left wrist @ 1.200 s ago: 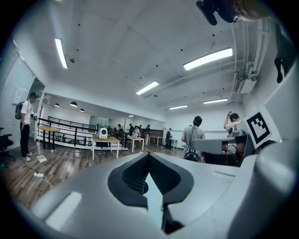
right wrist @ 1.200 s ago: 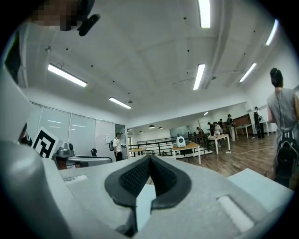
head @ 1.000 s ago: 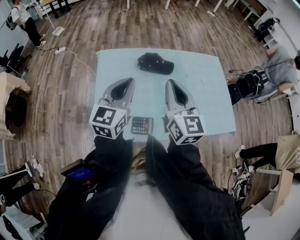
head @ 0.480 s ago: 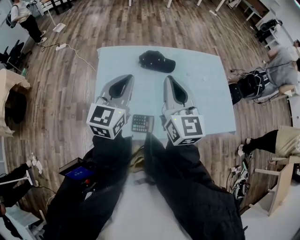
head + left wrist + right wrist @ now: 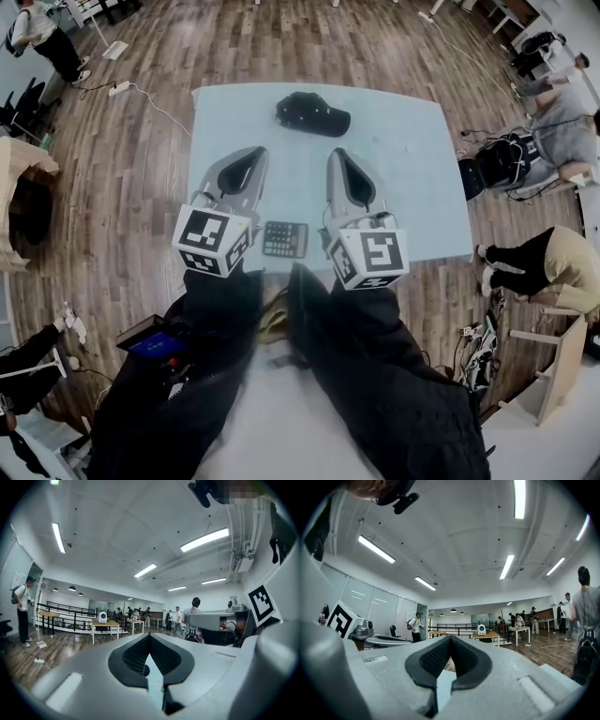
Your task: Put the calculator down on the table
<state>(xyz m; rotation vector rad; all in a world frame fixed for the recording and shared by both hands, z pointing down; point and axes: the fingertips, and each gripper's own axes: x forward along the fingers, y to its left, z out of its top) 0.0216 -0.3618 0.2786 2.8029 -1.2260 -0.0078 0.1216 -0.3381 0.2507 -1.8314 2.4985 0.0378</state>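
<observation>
Nearest the viewer, the calculator (image 5: 285,239) lies flat on the table (image 5: 422,187), just inside its near edge, between the two claws and held by neither. The left claw (image 5: 254,154) and the right claw (image 5: 336,156) are both clenched on nothing, tips meeting. They reach out level over the table side by side, each on a dark-sleeved forearm. The put-down appears complete; the next move likely needs only to draw both claws clear without brushing the calculator. Farther off, a black cap (image 5: 312,113) rests near the far edge.
</observation>
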